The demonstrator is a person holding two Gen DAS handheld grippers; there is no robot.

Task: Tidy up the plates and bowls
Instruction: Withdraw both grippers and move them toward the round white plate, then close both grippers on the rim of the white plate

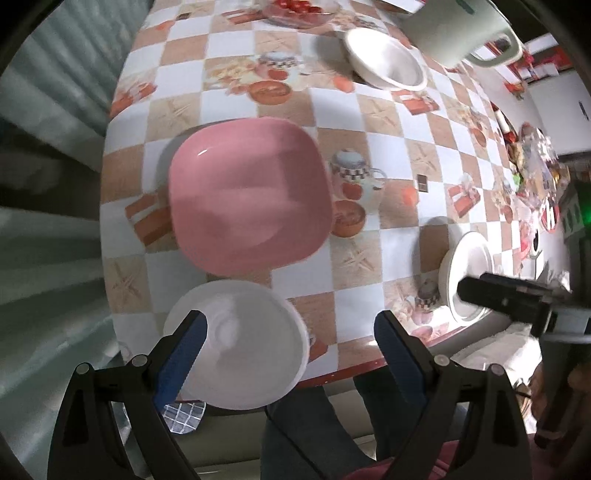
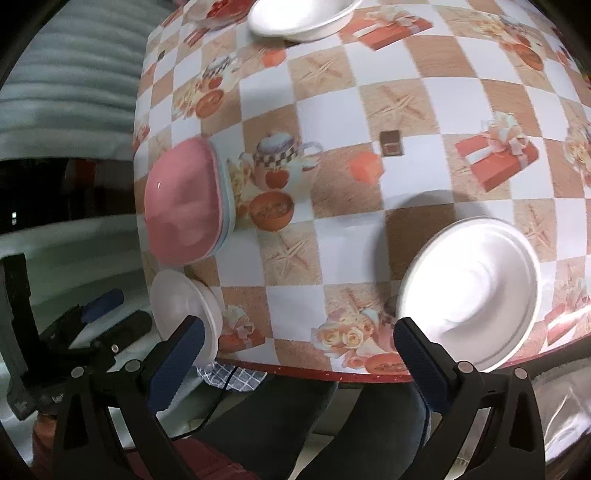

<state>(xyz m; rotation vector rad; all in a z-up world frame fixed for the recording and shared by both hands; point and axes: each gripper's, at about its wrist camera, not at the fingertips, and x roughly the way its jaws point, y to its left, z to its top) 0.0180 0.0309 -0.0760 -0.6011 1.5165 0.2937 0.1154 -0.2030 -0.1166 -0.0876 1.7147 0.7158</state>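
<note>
Checkered tablecloth (image 2: 402, 66), glass dish of tomatoes (image 1: 295, 9), white mug (image 1: 469, 33)

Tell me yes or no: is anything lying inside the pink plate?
No. In the left wrist view the pink plate shows only its bare glossy surface.

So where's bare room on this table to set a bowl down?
Widest free patch: mid-table between the pink plate, the far bowl and the right bowl. Crowded at the near left edge, where the left bowl sits beside the plate.
</note>
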